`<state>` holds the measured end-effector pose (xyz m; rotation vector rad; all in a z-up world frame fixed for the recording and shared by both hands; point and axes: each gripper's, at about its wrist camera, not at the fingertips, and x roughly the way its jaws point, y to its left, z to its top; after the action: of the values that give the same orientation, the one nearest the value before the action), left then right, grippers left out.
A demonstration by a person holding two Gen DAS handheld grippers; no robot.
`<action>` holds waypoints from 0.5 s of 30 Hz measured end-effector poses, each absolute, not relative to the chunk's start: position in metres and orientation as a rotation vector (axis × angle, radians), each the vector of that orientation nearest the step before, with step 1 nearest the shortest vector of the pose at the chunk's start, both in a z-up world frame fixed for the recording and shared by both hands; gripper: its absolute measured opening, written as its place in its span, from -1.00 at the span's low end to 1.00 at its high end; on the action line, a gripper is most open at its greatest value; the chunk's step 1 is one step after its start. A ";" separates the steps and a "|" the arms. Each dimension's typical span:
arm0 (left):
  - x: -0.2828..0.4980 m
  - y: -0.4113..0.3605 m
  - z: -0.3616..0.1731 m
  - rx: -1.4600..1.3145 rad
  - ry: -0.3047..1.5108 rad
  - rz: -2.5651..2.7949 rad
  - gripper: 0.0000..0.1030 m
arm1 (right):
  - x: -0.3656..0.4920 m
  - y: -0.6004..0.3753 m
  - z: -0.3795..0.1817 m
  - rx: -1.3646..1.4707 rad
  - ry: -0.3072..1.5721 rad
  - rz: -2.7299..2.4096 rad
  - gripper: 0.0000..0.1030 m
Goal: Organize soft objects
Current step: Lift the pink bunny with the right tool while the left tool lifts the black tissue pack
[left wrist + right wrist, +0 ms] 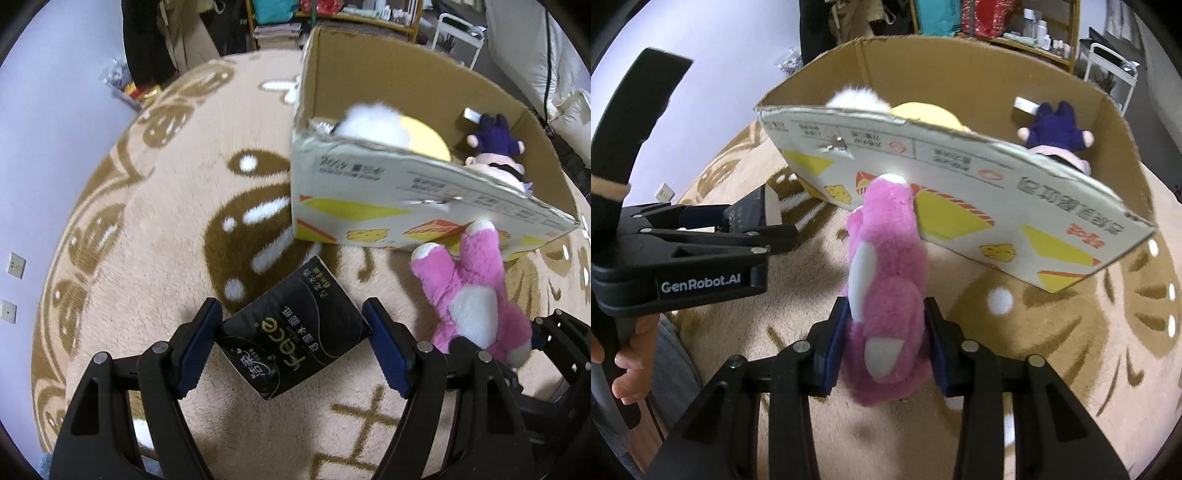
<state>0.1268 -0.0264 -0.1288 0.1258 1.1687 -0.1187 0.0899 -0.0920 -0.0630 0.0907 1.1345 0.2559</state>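
My left gripper (293,317) is shut on a black tissue pack (295,332), held above the rug in front of the cardboard box (369,206). My right gripper (886,314) is shut on a pink plush toy (886,280), whose head touches the box's near wall (960,184). The pink plush also shows in the left wrist view (472,291). Inside the box lie a white fluffy toy (369,122), a yellow round item (428,136) and a purple doll (495,144). The left gripper with the pack appears in the right wrist view (746,218).
A beige rug with brown patterns (166,221) covers the floor. A shelf with books and bags (332,18) and a white stand (458,33) are behind the box. A wall with sockets (16,264) is at left.
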 end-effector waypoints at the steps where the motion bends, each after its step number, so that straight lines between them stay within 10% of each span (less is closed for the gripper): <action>1: 0.126 -0.029 -0.126 0.132 1.155 -0.119 0.50 | 0.088 -0.095 -0.061 0.096 1.131 0.252 -0.19; 15: 0.084 -0.030 -0.050 0.143 0.823 -0.135 0.50 | 0.047 -0.132 0.011 0.146 0.900 0.193 -0.20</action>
<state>0.0835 -0.0303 -0.0501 0.1435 0.8230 -0.1348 0.0471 -0.1324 0.0113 0.1456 0.9000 0.1931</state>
